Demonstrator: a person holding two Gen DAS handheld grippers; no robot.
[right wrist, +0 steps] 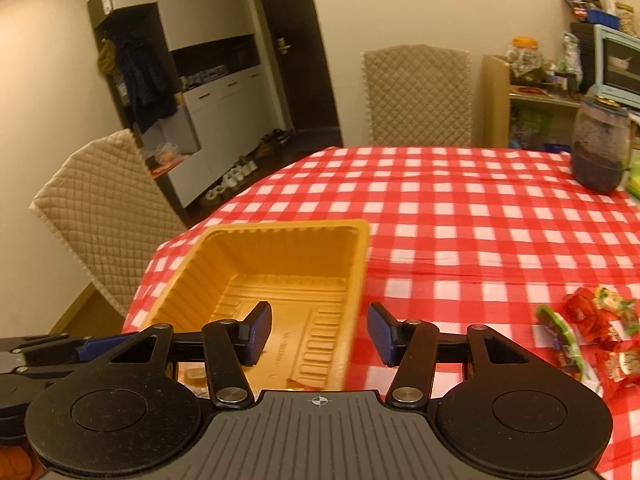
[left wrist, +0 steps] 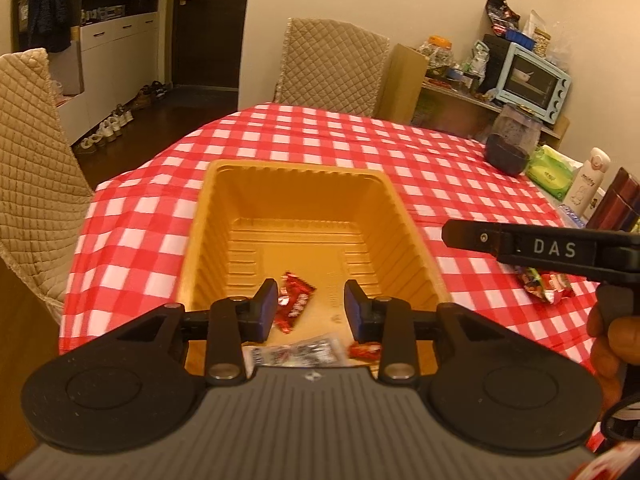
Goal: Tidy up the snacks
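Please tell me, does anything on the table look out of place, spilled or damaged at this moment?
Nothing looks spilled or damaged. The only untidy thing is a small heap of snack packets lying loose on the checked tablecloth, to the right of the yellow tray, while a few packets already lie inside it. Both tools are open and hold nothing.

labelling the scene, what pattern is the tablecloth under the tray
Red-and-white checks on the tablecloth, clearest in the right wrist view, with the orange tray on it.
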